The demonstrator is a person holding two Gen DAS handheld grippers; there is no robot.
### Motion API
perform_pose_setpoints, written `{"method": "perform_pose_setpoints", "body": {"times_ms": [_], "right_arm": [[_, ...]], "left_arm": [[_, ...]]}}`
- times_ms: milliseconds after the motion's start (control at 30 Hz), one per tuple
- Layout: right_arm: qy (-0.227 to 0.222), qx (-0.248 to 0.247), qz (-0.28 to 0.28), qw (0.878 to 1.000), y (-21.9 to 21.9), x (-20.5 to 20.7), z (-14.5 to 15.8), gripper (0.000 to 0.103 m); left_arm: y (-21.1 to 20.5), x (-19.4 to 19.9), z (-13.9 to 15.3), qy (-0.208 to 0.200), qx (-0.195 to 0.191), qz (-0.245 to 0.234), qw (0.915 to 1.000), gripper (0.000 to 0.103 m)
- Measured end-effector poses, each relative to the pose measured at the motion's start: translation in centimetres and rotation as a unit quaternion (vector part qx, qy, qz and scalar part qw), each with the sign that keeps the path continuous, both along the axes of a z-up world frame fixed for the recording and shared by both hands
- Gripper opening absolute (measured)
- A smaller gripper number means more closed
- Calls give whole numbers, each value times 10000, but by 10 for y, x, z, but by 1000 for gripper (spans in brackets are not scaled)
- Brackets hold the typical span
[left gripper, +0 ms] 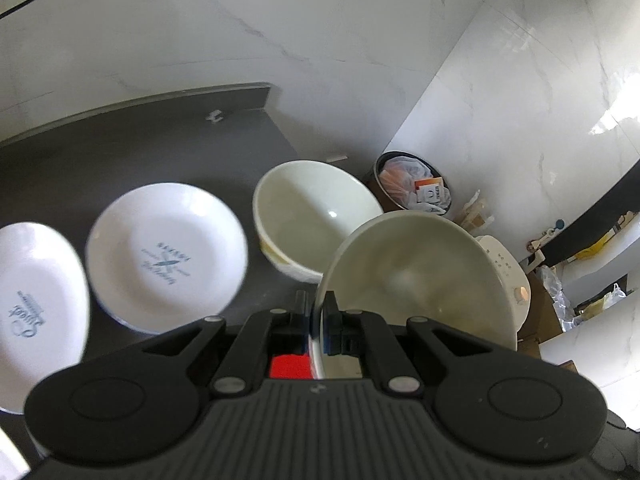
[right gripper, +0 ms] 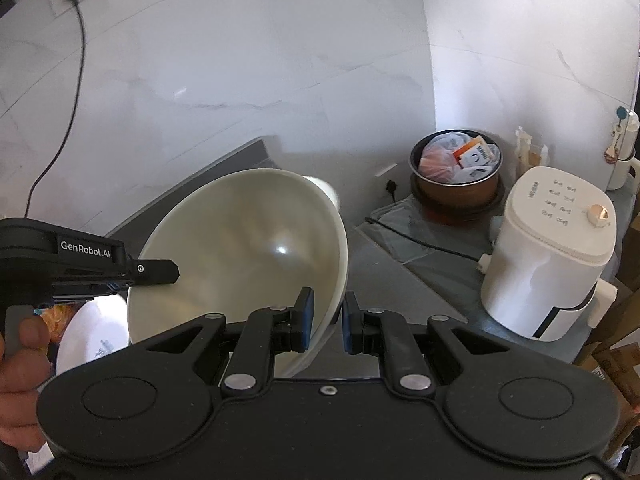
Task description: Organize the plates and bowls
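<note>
The left gripper (left gripper: pixel 318 316) held a cream bowl (left gripper: pixel 416 280) off the dark counter (left gripper: pixel 120 144), its jaws pinched shut on the rim and the bowl tipped so its hollow faced the camera. A second bowl (left gripper: pixel 316 212) sat on the counter just behind it, with two white plates (left gripper: pixel 166 256) to its left (both printed with blue lettering). In the right wrist view the right gripper (right gripper: pixel 325 320) straddled the same bowl's opposite rim, its jaws parted with a gap on either side. A hand (right gripper: pixel 20 364) gripped the left tool's handle from below.
</note>
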State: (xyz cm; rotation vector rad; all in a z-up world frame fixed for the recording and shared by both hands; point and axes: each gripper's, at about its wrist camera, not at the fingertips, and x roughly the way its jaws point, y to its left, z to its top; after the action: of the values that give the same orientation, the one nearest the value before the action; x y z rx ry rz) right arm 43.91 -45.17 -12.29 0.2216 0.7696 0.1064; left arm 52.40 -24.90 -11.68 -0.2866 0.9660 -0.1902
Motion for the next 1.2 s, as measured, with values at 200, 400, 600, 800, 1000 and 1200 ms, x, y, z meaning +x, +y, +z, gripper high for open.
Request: {"method": "perform_pose_setpoints", "body": {"times_ms": [200,400,600,800,1000,1200], "right_arm": [[99,-42,101,9999,19,-13,-1,14],[203,-84,205,9995,38,-27,-7,15],[334,-150,331,9988,56,-35,-13,15],[473,-251,449,9976,71,-36,-22,15],[608,-414,586,9956,83,-32,-30,15],[733,-546,731,9931,93,-30,-37,15]], "left_arm": [[23,-15,-1,136,-20,38,9999,4],[41,-30,-6,257,16,79,9996,4],[58,-42,-14,403,75,128,9991,4],[75,-50,-25,550,109,206,9982,4],[82,-50,-35,643,197,259,9974,4],[84,-51,-45,721,336,282,9964,4]]}}
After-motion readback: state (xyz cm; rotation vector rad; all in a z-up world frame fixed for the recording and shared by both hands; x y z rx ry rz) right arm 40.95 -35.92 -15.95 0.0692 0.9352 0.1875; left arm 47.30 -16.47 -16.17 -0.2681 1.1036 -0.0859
